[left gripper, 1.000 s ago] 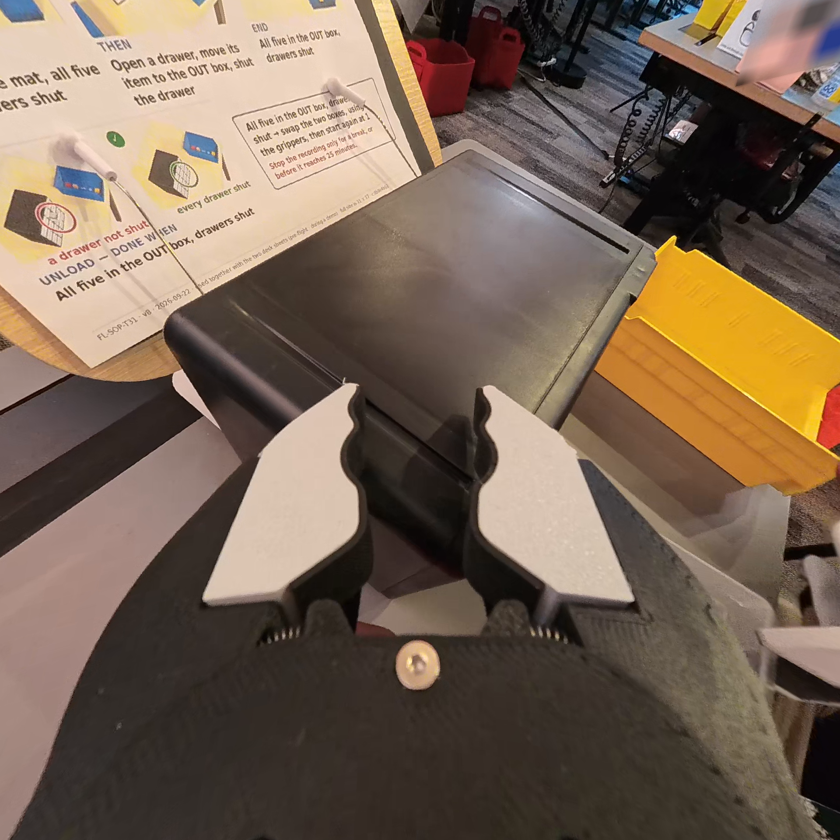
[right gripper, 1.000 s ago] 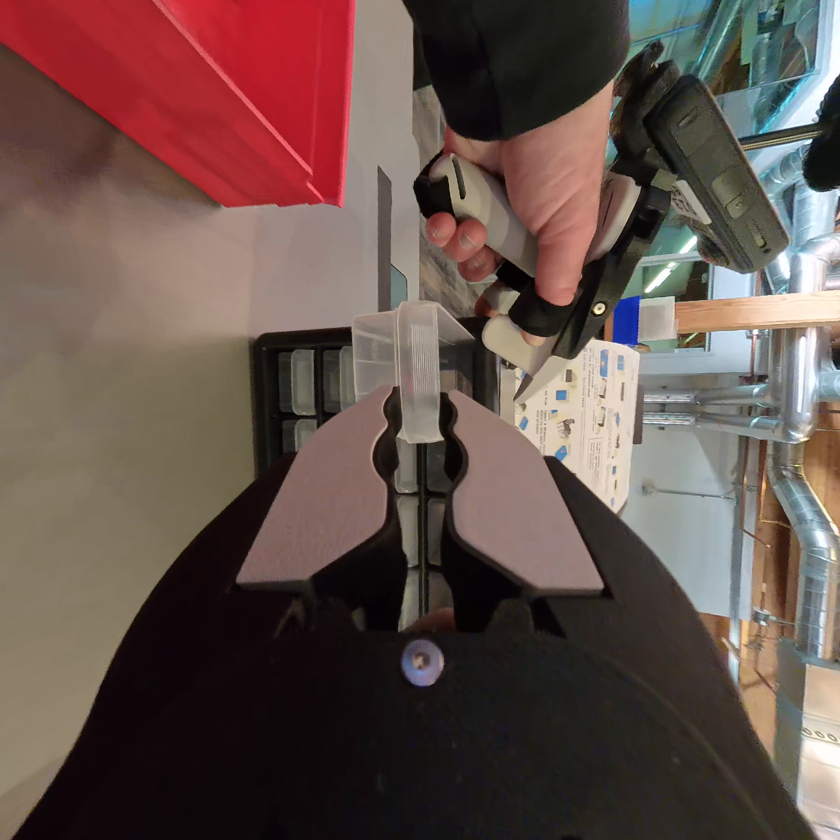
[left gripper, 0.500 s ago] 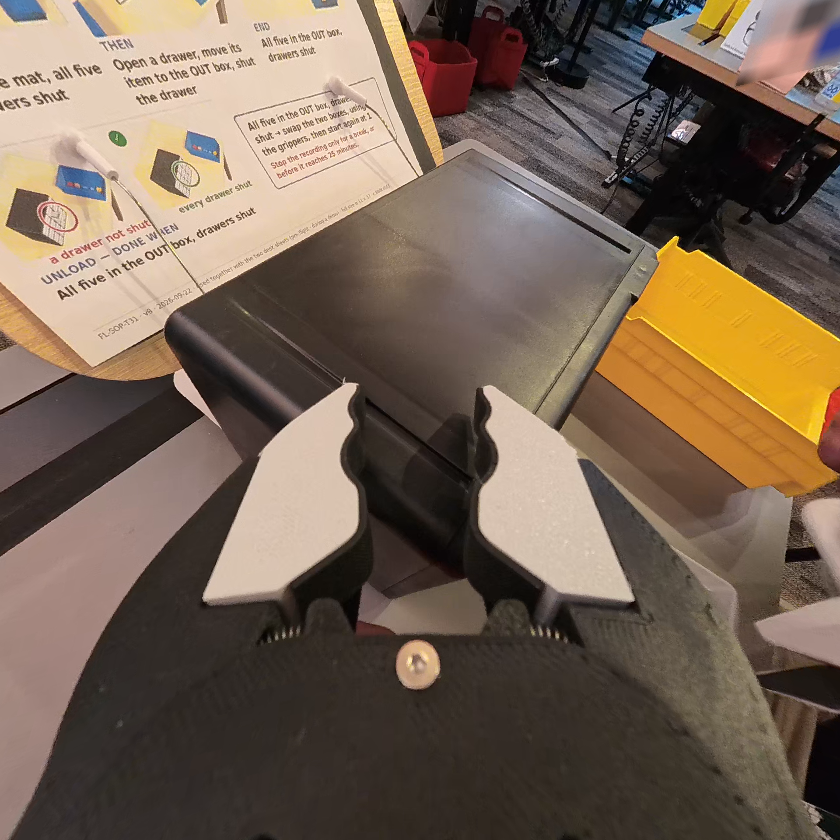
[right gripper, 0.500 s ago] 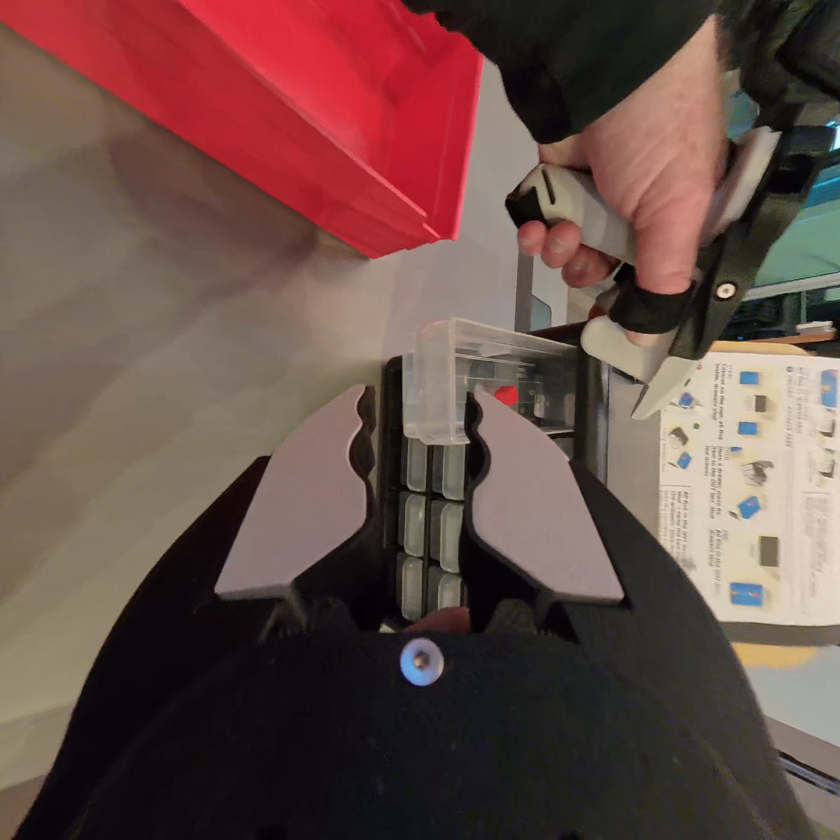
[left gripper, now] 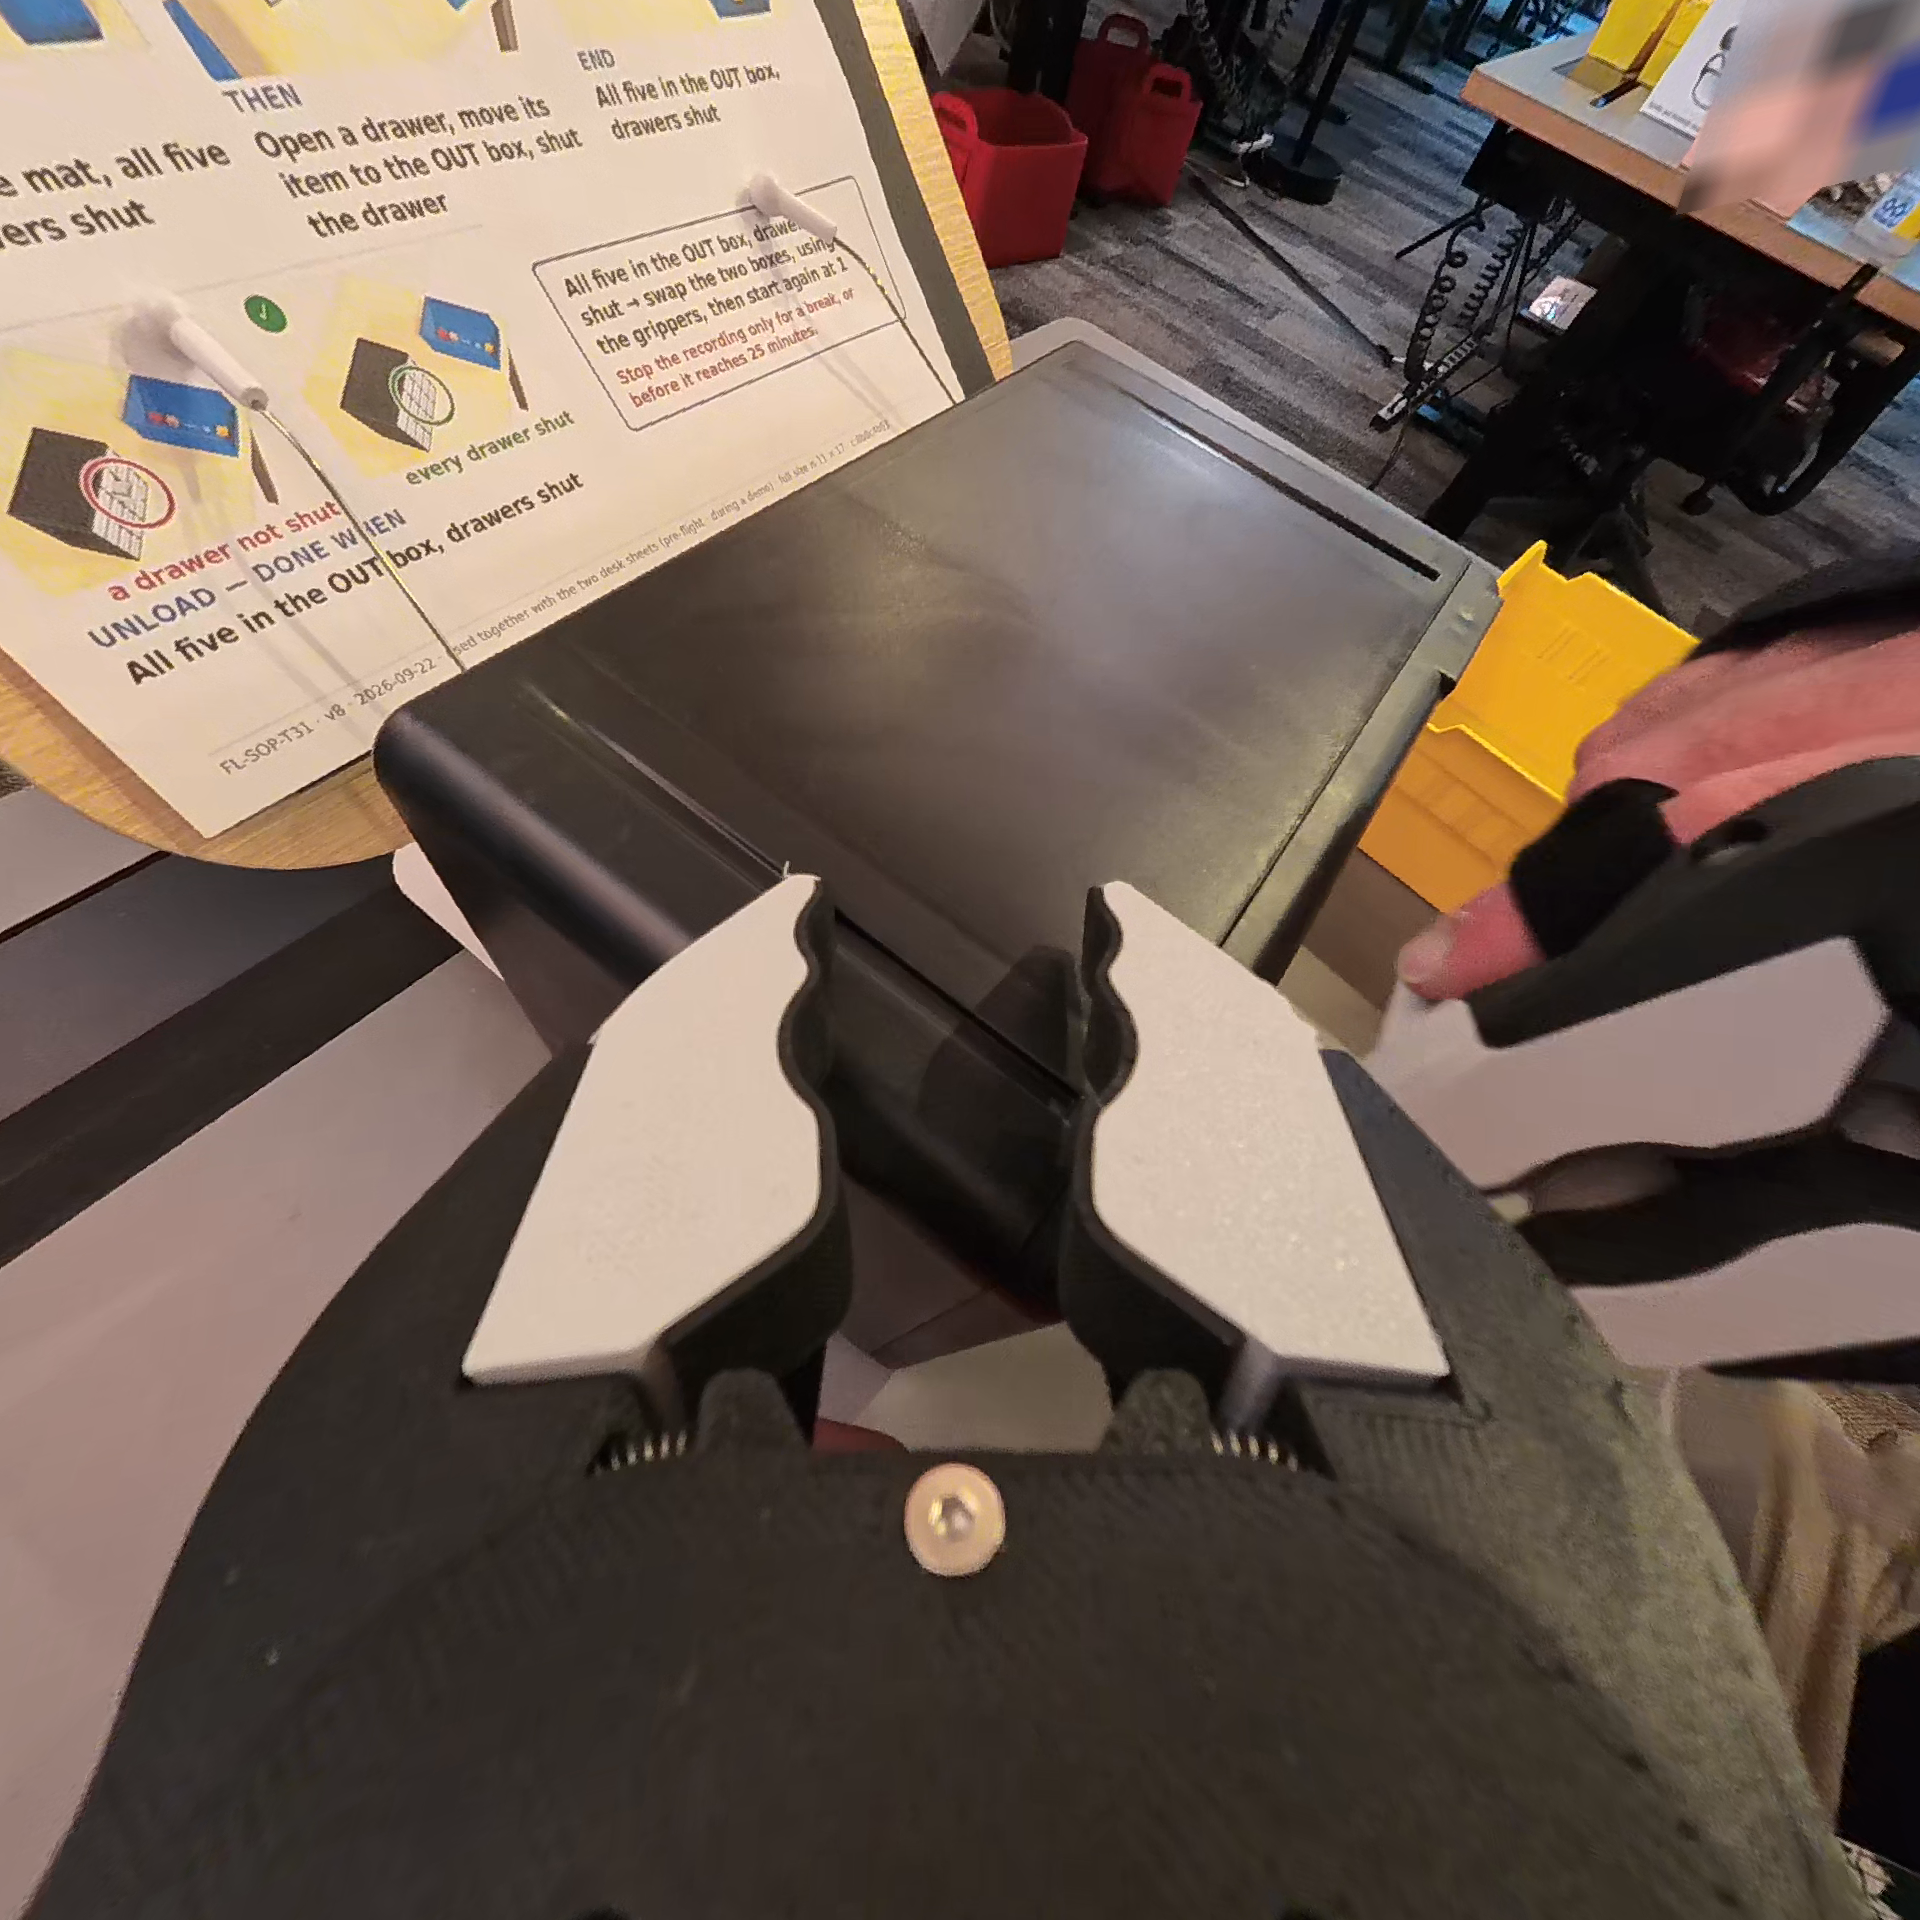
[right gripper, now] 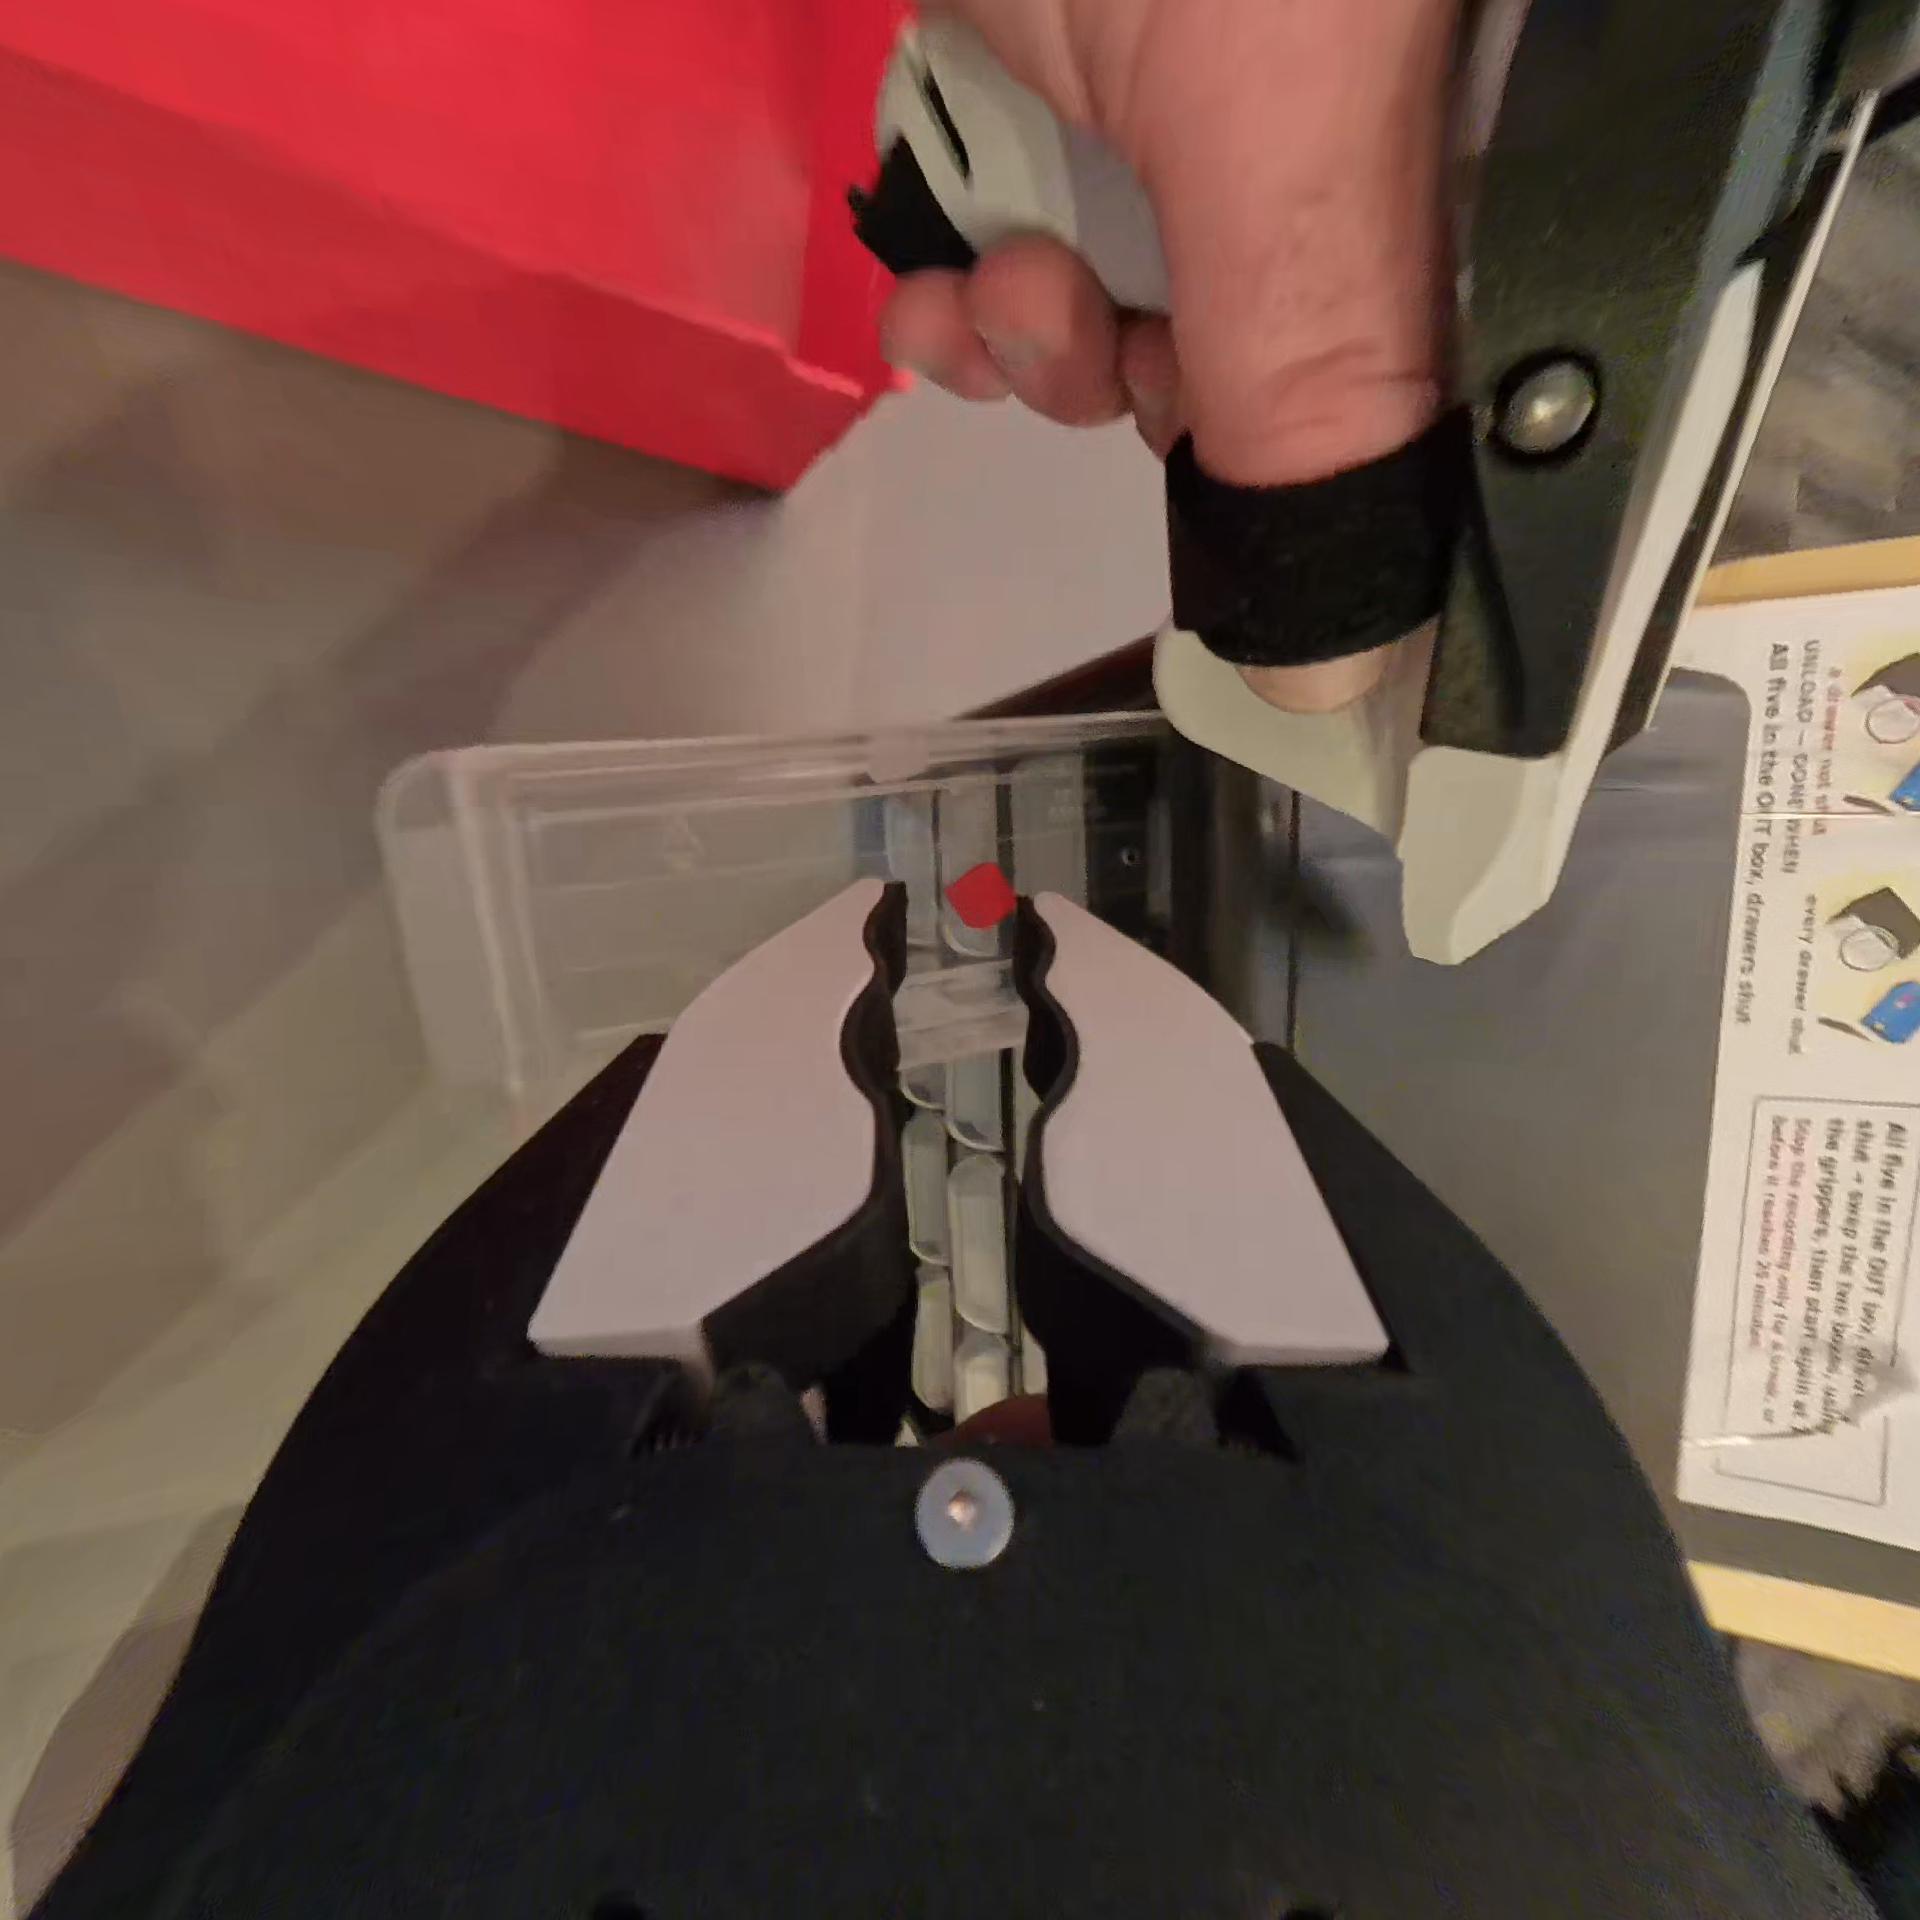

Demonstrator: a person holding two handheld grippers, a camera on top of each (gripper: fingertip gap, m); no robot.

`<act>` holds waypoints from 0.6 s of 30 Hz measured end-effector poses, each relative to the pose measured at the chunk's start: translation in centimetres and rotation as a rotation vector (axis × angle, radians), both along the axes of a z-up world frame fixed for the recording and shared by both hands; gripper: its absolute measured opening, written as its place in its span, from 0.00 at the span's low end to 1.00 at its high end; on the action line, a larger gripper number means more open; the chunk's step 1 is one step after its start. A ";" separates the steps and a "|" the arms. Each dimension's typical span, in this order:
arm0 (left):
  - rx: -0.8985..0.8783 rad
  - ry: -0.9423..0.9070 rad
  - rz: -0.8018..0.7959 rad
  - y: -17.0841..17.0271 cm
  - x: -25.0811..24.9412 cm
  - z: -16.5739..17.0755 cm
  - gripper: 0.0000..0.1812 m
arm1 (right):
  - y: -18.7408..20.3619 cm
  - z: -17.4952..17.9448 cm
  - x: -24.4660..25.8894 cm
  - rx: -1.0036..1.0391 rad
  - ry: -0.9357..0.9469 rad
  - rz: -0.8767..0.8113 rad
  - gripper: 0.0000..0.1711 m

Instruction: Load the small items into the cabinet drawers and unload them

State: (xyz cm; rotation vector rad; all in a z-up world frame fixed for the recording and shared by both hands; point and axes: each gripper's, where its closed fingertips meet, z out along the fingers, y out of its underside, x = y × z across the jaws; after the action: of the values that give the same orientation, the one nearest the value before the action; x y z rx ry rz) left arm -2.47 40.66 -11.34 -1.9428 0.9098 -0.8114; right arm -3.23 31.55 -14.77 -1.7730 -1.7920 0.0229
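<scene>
The black drawer cabinet [left gripper: 1039,644] fills the left wrist view. My left gripper [left gripper: 951,935] is open and empty, its fingers astride the cabinet's top front edge. In the right wrist view a clear drawer [right gripper: 644,831] stands pulled out from the cabinet [right gripper: 1195,862] toward the left. A small red item [right gripper: 977,896] shows in it, just past my right gripper [right gripper: 956,914]. That gripper is open with a narrow gap and holds nothing. The right gripper [left gripper: 1683,1101] also shows blurred at the right of the left wrist view. The left gripper's white fingers [right gripper: 1455,883] rest on the cabinet.
A red bin [right gripper: 416,208] stands beyond the drawer on the grey table [right gripper: 260,935]. A yellow bin [left gripper: 1538,707] sits right of the cabinet. An instruction sheet on a wooden board [left gripper: 416,312] stands behind it. Other tables and red containers [left gripper: 1018,156] are farther off.
My right gripper let go of the drawer's handle, widened, and swung round toward the pulled-out drawer and its red item. It has entered the left wrist view. The left gripper has not moved.
</scene>
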 end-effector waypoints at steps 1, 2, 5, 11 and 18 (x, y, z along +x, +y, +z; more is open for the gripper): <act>-0.003 -0.005 -0.003 0.0 0.0 0.0 0.26 | 0.5 -0.3 0.2 0.008 -0.032 -0.008 0.11; -0.007 -0.012 -0.006 0.0 0.0 0.1 0.25 | 0.8 -0.6 0.3 0.013 -0.053 -0.004 0.12; -0.031 -0.044 -0.013 0.1 0.0 0.2 0.24 | 1.1 -1.3 0.2 0.002 -0.088 -0.008 0.17; -0.049 -0.084 -0.020 0.1 -0.1 0.3 0.24 | 1.4 -1.7 -0.1 -0.056 -0.105 -0.029 0.13; -0.050 -0.087 -0.023 0.1 -0.1 0.3 0.24 | 1.2 -2.0 0.1 -0.091 -0.170 0.003 0.11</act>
State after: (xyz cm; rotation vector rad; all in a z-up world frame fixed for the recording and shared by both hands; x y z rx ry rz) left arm -2.53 40.74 -11.04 -1.9275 0.8689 -0.9324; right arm -3.11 32.71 -16.81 -1.8849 -1.9409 -0.0471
